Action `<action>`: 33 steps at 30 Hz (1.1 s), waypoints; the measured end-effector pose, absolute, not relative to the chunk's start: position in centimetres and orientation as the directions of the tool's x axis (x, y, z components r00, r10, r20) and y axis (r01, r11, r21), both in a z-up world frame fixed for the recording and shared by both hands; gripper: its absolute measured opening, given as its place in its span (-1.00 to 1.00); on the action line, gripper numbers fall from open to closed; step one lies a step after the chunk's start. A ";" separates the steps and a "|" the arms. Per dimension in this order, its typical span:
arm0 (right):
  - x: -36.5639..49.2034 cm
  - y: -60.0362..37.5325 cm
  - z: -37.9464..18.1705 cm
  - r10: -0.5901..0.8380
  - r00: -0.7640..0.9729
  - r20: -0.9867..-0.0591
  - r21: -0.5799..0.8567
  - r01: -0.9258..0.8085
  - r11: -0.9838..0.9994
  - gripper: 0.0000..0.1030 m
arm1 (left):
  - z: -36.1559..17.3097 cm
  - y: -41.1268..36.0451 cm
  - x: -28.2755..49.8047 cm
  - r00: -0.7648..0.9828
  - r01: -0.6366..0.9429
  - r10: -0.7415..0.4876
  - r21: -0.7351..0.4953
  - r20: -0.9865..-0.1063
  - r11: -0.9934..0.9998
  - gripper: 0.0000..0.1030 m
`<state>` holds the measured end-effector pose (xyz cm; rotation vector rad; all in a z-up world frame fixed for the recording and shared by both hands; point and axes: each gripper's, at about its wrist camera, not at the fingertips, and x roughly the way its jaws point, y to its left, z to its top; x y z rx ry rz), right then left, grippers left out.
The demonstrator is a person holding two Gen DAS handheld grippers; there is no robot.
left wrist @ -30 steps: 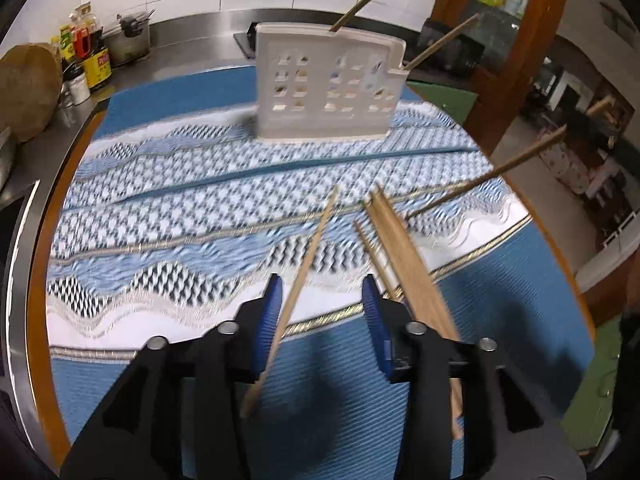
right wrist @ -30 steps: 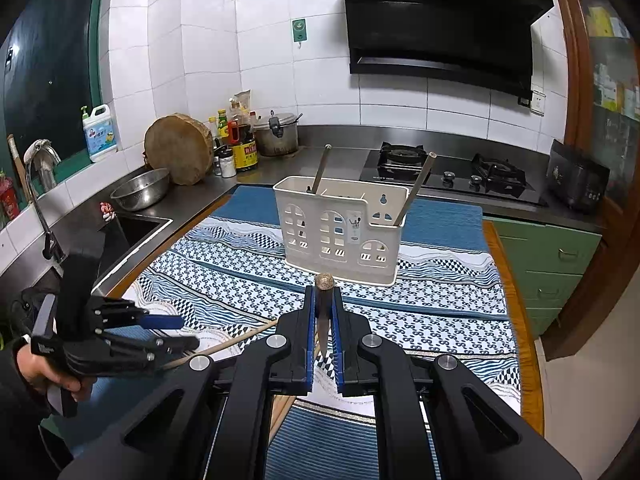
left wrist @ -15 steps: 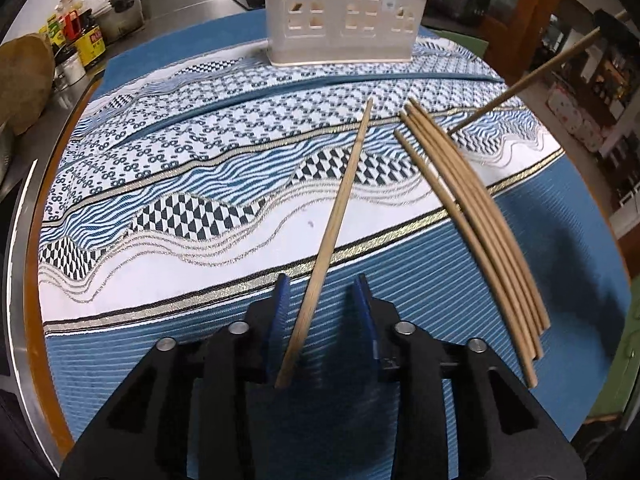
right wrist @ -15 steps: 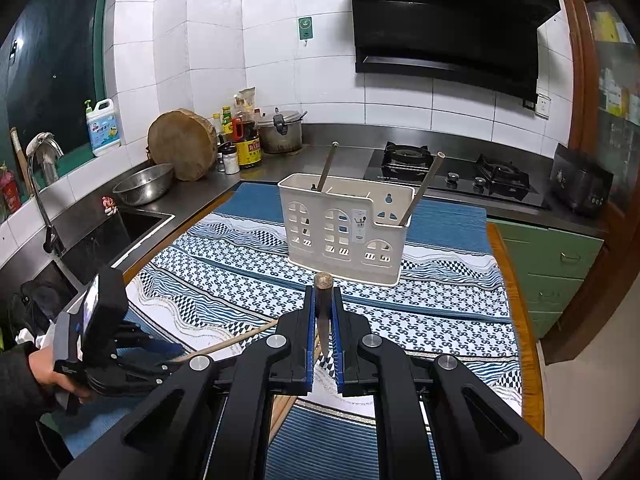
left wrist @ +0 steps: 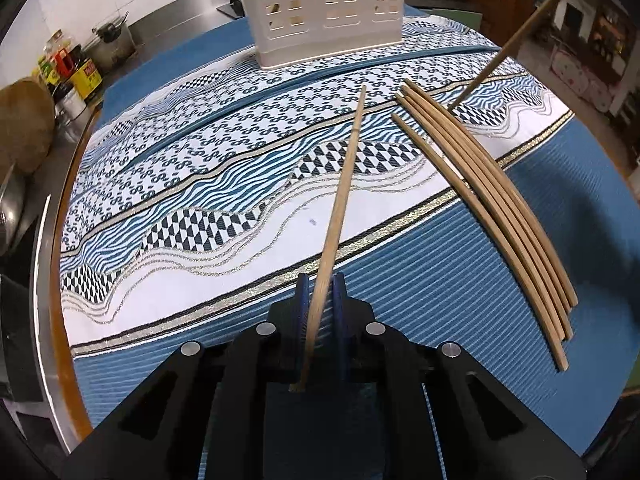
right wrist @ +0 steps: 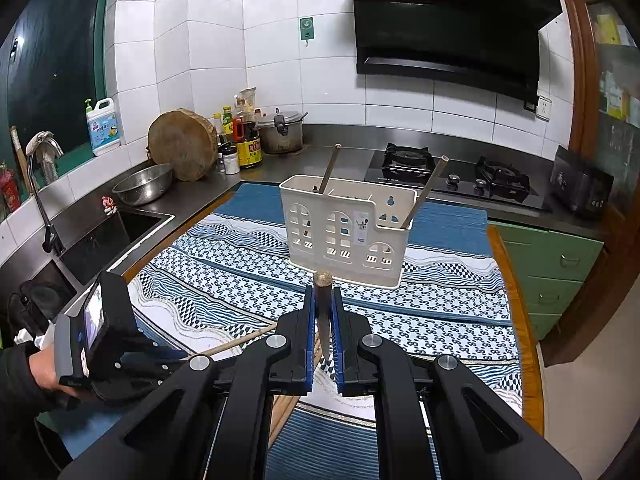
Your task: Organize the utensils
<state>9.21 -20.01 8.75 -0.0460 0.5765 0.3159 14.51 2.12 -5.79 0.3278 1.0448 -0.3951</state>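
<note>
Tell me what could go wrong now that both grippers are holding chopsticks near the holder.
The left gripper pinches its chopstick close to the near end, so the long free end may swing or slip when lifted. The right gripper holds another chopstick end-on toward the holder; it could bump the wall. The loose chopsticks lie close and could get scattered.

Patterned blue cloth (left wrist: 208, 184), steel bowl (right wrist: 143, 188), round wooden block (right wrist: 182, 149), lidded pot (right wrist: 281, 133), gas hob (right wrist: 452, 172)

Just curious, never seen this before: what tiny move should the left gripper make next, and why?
Probably lift. The left gripper looks shut on one chopstick lying on the cloth, and the holder stands farther ahead.
</note>
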 end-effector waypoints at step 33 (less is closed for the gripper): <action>8.9 -19.8 9.3 0.282 0.798 -0.533 0.045 -0.306 0.951 -0.86 | -4.4 4.6 16.1 0.363 0.395 -0.335 -0.182 -0.870 0.901 -0.88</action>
